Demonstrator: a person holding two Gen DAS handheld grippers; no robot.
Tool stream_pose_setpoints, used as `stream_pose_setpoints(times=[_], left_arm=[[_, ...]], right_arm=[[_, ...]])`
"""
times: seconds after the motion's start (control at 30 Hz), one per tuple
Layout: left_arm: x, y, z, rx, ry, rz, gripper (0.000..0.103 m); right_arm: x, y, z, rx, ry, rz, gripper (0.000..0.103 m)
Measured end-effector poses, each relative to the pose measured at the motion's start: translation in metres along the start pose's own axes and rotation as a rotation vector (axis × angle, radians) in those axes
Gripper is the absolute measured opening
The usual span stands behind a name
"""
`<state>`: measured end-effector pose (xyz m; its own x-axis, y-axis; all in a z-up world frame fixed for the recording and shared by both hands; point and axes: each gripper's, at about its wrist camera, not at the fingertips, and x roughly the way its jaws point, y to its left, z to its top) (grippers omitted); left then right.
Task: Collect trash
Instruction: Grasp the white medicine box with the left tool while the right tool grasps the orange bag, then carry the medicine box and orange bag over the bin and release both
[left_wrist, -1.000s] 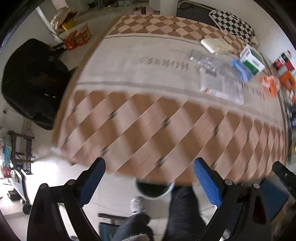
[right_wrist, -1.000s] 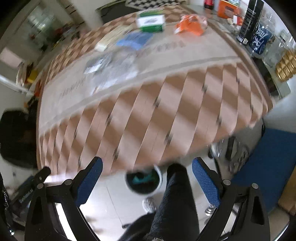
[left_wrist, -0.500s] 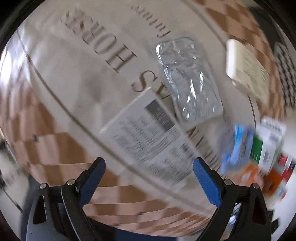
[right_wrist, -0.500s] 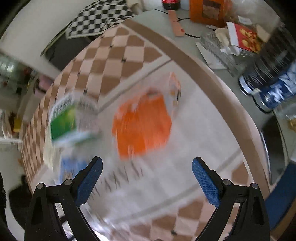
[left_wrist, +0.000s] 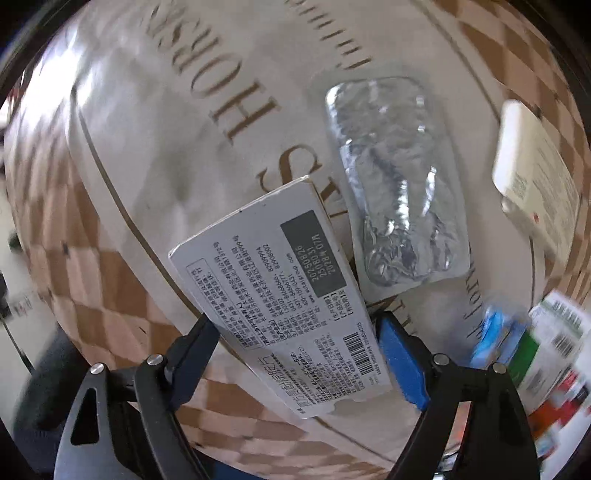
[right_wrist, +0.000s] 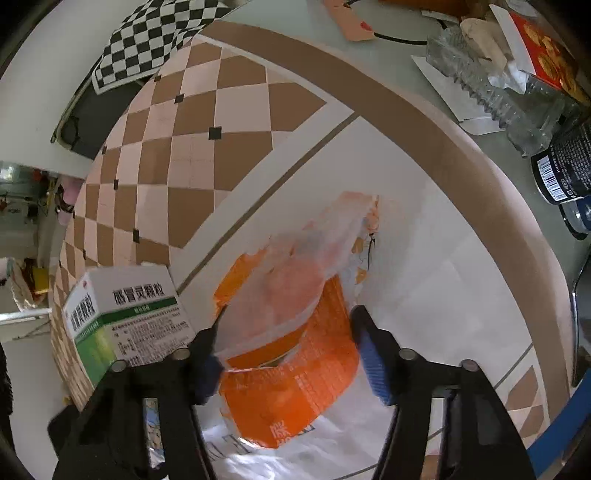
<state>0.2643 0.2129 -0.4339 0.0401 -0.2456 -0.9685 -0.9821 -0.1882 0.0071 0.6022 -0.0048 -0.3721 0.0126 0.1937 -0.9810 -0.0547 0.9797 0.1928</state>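
In the left wrist view my left gripper (left_wrist: 295, 343) has its jaws around a flat white printed carton (left_wrist: 280, 295) lying on the tablecloth, the fingers at its two long edges. A crumpled clear plastic blister pack (left_wrist: 395, 184) lies just right of it. In the right wrist view my right gripper (right_wrist: 288, 343) straddles a torn orange and white wrapper (right_wrist: 295, 325), with the fingers at its sides. Whether either gripper squeezes its item I cannot tell.
A green and white medicine box (right_wrist: 122, 317) stands left of the orange wrapper. A checkered tablecloth (right_wrist: 207, 122) covers the table. Glassware and a dark can (right_wrist: 561, 166) stand at the right edge. A blue packet (left_wrist: 495, 332) and a white box (left_wrist: 535, 184) lie right of the left gripper.
Both grippers dropped from above the table edge down to the trash. The left jaws narrowed around the white carton; the right jaws narrowed around the orange wrapper.
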Motion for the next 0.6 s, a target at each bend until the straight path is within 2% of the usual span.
stream_pose_setpoints(times=[0.03,0.17,0.33,0.4,0.47,0.6], left_arm=[[-0.001,0.003,-0.003,0.017,-0.007,-0.003,0.085],[-0.014,0.003,-0.014,0.112,-0.050,-0.012,0.085],[-0.040,0.015,-0.030,0.241,-0.128,-0.043,0.085],[-0.052,0.031,-0.040,0.283,-0.162,-0.070,0.085],[-0.065,0.036,-0.045,0.315,-0.185,-0.092,0.085],[-0.090,0.078,-0.062,0.389,-0.239,-0.155,0.085]], right_arm=[[-0.001,0.001,-0.002,-0.014,-0.005,-0.001,0.047],[-0.012,0.002,-0.019,-0.073,0.004,0.042,0.039],[-0.033,0.004,-0.056,-0.138,0.007,0.086,0.036],[-0.044,0.003,-0.072,-0.160,0.005,0.100,0.036],[-0.056,0.004,-0.095,-0.188,0.000,0.117,0.036],[-0.081,0.005,-0.151,-0.237,-0.012,0.153,0.036]])
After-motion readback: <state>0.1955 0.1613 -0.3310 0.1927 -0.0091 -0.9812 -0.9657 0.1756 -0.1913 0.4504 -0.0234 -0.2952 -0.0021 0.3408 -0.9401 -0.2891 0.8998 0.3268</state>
